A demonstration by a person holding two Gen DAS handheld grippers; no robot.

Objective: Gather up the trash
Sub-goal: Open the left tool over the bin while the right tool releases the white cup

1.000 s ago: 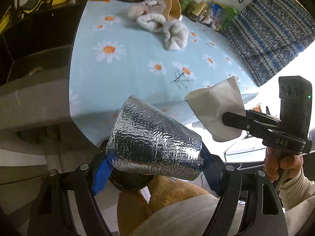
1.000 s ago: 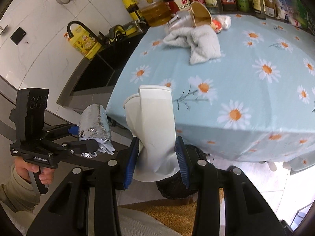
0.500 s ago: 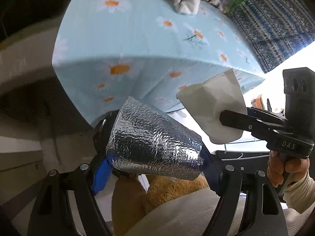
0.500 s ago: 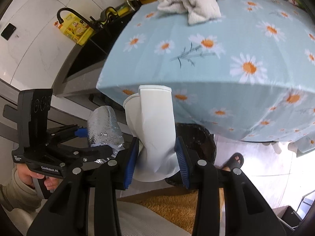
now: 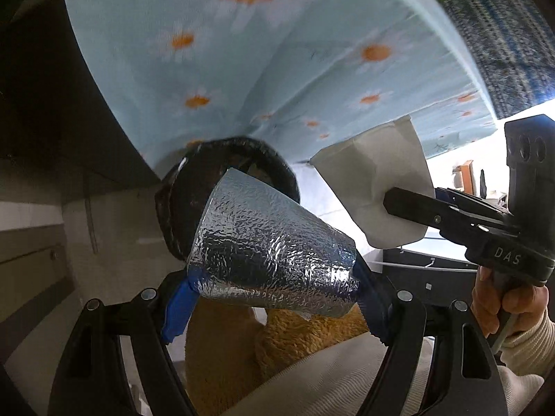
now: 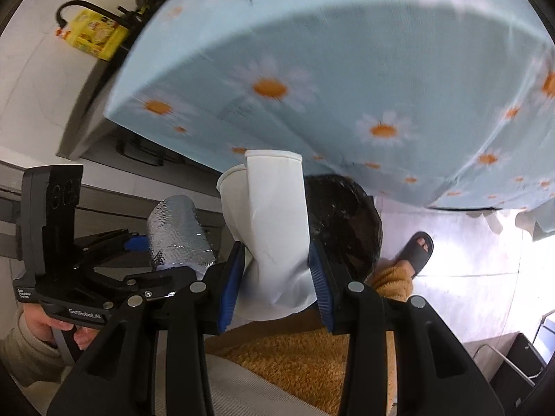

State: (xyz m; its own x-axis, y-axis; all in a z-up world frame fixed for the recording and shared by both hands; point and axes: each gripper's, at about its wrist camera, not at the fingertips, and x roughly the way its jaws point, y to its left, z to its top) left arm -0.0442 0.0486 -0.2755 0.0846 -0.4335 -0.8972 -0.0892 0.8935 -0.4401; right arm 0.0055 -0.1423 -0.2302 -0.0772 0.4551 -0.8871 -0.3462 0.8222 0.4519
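Two cups, one in each gripper. The left gripper (image 5: 274,298) squeezes a shiny silver cup (image 5: 270,253); the right gripper (image 6: 275,287) squeezes a crushed white paper cup (image 6: 274,228). I cannot see into either cup. One black trash bin (image 6: 350,222), dark inside, sits at about 1 o'clock, under the daisy tablecloth (image 6: 347,69).

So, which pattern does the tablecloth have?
The tablecloth is light blue with white daisies that have orange centres; the right wrist view shows it best.
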